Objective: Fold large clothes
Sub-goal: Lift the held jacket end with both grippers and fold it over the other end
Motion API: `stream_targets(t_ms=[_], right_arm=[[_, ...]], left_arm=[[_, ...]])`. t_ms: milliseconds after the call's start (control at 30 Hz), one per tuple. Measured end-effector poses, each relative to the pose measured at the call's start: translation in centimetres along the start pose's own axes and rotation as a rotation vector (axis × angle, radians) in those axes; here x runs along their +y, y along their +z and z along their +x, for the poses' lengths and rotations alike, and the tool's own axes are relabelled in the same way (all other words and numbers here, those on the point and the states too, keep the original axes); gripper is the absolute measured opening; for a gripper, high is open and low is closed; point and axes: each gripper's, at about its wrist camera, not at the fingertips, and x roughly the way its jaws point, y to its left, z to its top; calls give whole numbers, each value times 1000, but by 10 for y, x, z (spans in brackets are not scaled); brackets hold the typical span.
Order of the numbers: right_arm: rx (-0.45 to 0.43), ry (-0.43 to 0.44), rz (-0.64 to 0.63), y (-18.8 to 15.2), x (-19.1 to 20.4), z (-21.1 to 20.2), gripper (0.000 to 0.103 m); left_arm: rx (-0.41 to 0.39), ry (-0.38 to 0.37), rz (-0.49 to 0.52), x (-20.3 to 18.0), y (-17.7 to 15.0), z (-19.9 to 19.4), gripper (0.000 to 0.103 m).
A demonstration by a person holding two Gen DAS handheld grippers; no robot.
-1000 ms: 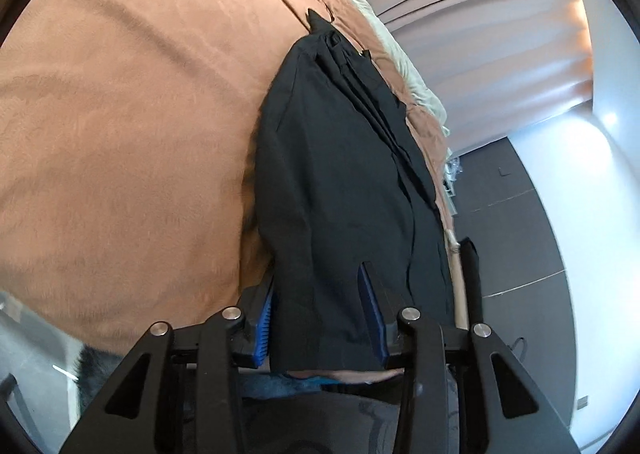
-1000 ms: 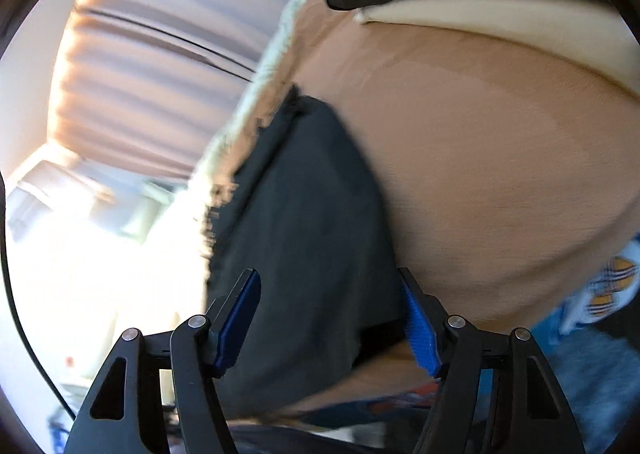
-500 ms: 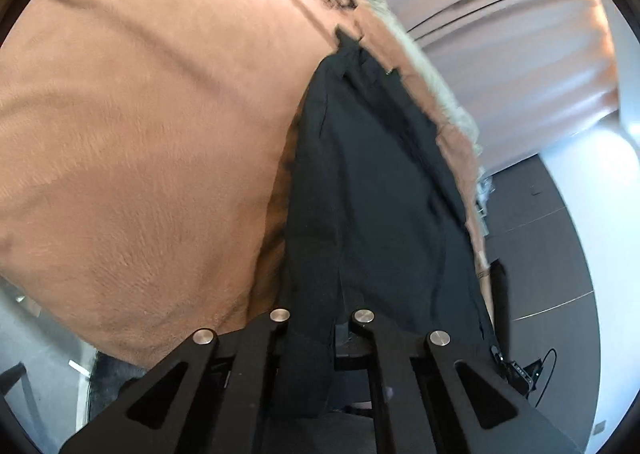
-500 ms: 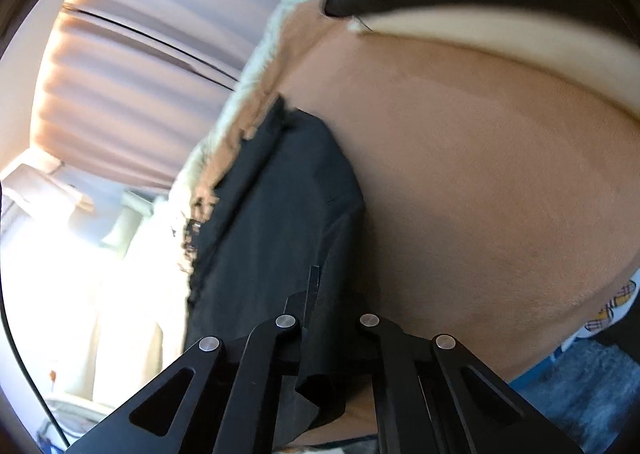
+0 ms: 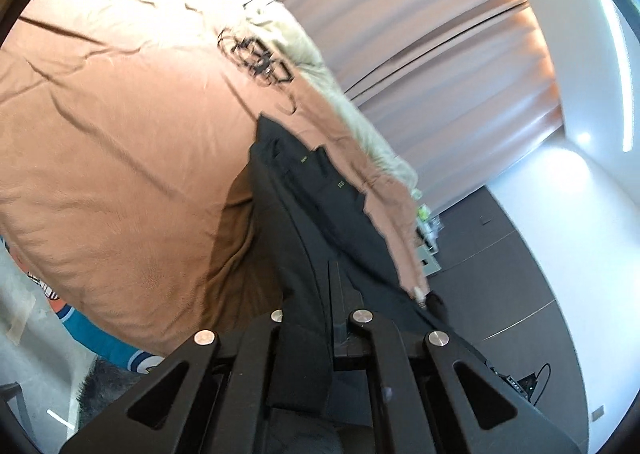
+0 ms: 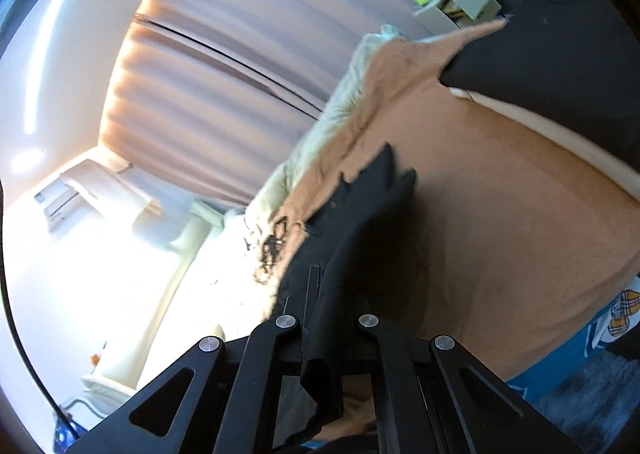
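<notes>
A black garment lies lengthwise on a bed with a brown cover. My left gripper is shut on the garment's near edge and holds it lifted off the cover. In the right wrist view the same black garment runs from the jaws to the bed. My right gripper is shut on another part of its near edge, with a flap of cloth hanging below the jaws. The far end of the garment still rests on the brown cover.
A pale green blanket and a tangle of black cables lie at the bed's far side. Pink curtains hang behind. A person's dark sleeve is at the upper right. Blue patterned bedding shows below the cover.
Both grippers went from open around the garment's near edge to shut on it. They have since lifted the edge, so the garment hangs up from the cover.
</notes>
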Motion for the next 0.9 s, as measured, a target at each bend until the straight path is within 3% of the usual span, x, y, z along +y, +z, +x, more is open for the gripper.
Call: stream_targets(t_ms=[100,500,900], right_arm=[[-14,52,-16,-5,19,-21,4],[-28,76,-129,-14,70,-84,4],[-49,131,-180,-26,96,-129,4]], left_arm=[[-41,-19,15,-11,-1,-27,5],[-162,-113,42,-36,-12,-114,5],[-228,-172,55,-56,-21,-163,5]])
